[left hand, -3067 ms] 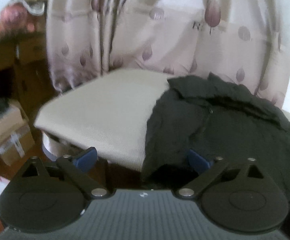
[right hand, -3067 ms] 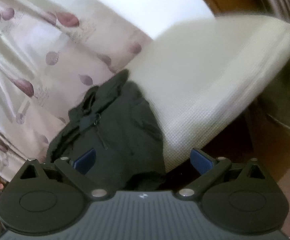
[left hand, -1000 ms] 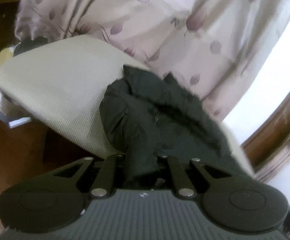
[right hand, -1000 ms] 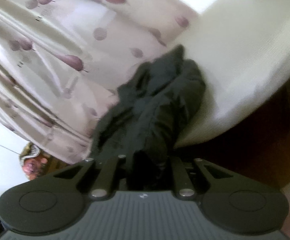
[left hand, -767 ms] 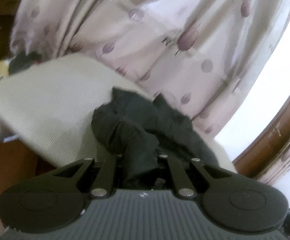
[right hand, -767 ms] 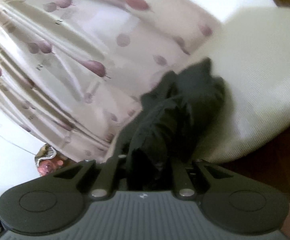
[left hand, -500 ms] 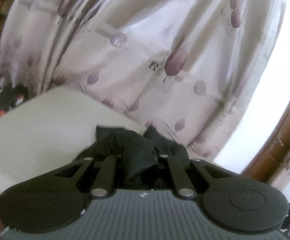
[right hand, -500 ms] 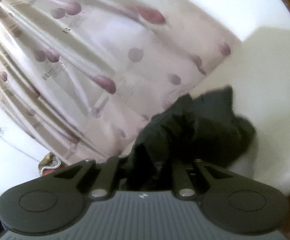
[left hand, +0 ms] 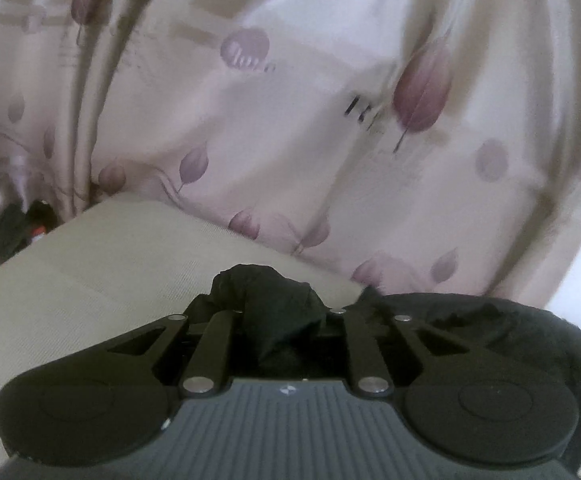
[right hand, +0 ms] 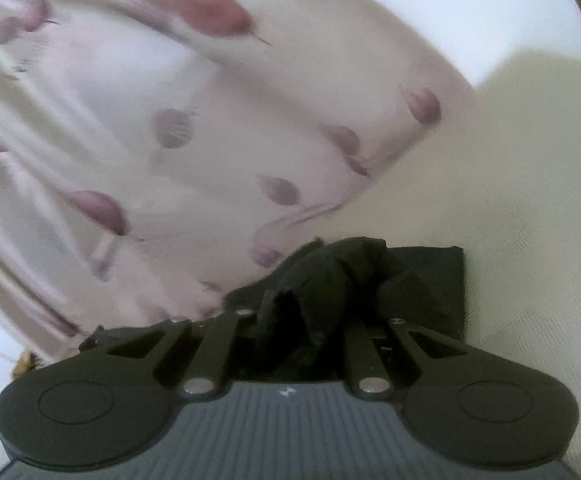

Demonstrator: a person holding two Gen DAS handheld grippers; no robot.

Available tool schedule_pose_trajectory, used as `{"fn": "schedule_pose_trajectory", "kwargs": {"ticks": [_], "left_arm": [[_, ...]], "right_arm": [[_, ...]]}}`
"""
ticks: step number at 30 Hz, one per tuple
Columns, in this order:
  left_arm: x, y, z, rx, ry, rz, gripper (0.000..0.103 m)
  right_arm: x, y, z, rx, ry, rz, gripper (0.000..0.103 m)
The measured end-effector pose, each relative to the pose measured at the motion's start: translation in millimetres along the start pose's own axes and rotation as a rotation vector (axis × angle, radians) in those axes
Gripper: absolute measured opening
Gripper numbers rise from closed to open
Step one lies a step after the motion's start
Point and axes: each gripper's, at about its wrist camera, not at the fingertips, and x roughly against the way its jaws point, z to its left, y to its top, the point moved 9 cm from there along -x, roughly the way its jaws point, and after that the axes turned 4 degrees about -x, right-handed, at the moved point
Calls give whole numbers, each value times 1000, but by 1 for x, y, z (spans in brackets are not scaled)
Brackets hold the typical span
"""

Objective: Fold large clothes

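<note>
Gripping the black garment [left hand: 278,312], bunched lengthwise toward the curtain [left hand: 290,140], both grippers stay clamped

Both the left gripper [left hand: 286,312] and right gripper [right hand: 310,312] are seen as grey ribbed housings with small white logos, round black discs, black linkage bars, silver rivets; pads apparently hidden.
</note>
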Motion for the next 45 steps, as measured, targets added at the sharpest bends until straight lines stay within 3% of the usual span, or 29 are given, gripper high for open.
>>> {"fn": "schedule_pose_trajectory", "kwargs": {"ticks": [6,10,12,13,14,15,16,19,22,24,25,26,27,28,29,34,40,43,45], "left_arm": [[-44,-19,4,-59,43,42,29],[-40,-20,5,-30,6,14,49],[-35,-19,6,-6,-28,-2,60],[-33,-18,6,-6,-37,-11,67],[-32,-16,4,-14,-39,-17,83],[-29,-15,2,-28,-40,-27,94],[-23,-11,0,-46,-27,-62,101],[-4,0,-10,-124,-1,-173,103],[4,4,-24,-181,-22,-174,103],[8,0,-38,-218,-58,-152,101],[7,-4,-46,-246,-62,-136,93],[6,-8,-53,-271,-70,-120,77],[2,-14,-62,-298,-88,-98,71],[-3,-20,-71,-324,-105,-67,65],[-9,-26,-77,-343,-115,-38,62],[-46,-47,-85,-435,-80,-3,58],[-99,-69,-38,-363,17,102,54],[-113,-75,-19,-277,2,137,54],[-118,-79,-19,-286,10,142,54]], "right_arm": [[-53,-3,-44,-105,-51,32,15],[-49,-2,-44,-167,14,0,25],[-39,-1,-39,-185,74,-17,47],[-32,-1,-36,-201,113,-30,75],[-26,2,-32,-208,138,-49,96],[-18,3,-28,-201,155,-78,99],[-10,6,-23,-183,168,-101,99],[7,10,-13,-154,183,-112,99],[13,5,3,-57,183,-89,99],[9,-4,18,96,95,-69,98],[4,-9,26,173,60,-63,97],[-2,-14,34,254,22,-57,87],[-10,-18,42,326,-13,-46,79],[-19,-22,47,385,-38,-28,58],[-30,-25,52,445,-65,-7,50],[-74,-38,61,677,-183,26,44],[-108,-38,25,714,-333,73,43],[-118,-37,10,668,-351,98,40],[-121,-38,3,642,-348,105,40]]}}
